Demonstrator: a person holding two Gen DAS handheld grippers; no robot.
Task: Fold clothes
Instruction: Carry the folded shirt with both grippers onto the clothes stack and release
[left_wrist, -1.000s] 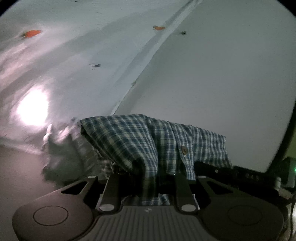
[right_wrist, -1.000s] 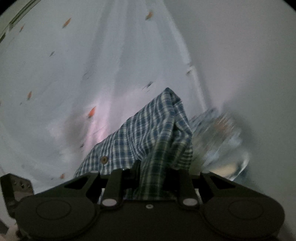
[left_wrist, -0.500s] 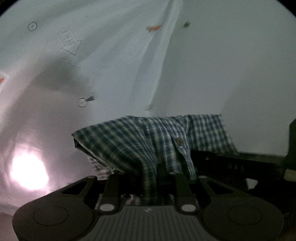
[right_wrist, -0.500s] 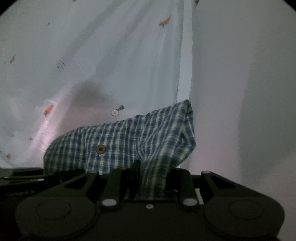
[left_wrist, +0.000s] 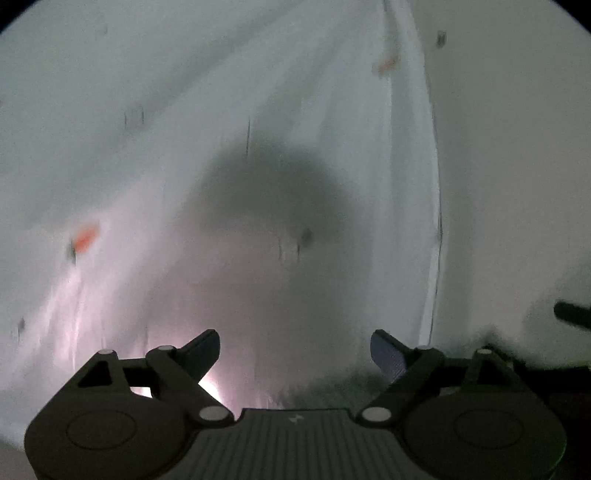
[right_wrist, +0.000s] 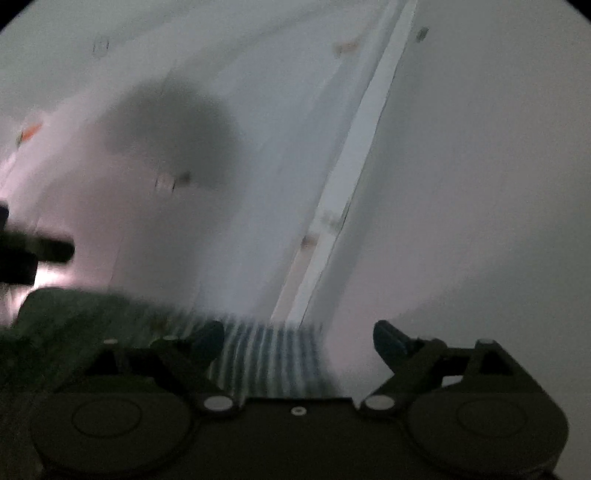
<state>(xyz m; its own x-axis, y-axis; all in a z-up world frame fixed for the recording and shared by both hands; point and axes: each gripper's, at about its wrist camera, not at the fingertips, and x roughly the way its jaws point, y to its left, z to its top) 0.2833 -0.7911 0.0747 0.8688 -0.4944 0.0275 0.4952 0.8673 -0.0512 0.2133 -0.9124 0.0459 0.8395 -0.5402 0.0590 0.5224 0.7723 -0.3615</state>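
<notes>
Both your grippers hang with jaws spread wide, left gripper (left_wrist: 295, 349) and right gripper (right_wrist: 299, 341) gripping nothing. The plaid shirt (right_wrist: 266, 354) lies blurred just under the right one, on the white sheet (left_wrist: 184, 110). Whether it's folded is unclear; check first.

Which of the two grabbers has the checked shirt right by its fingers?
The right gripper: the blurry checked shirt lies between its open fingers. The left gripper is open over bare white sheet.

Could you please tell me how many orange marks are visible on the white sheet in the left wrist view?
2: one orange mark at the left, another near the top by the seam. Blur may hide more.
</notes>
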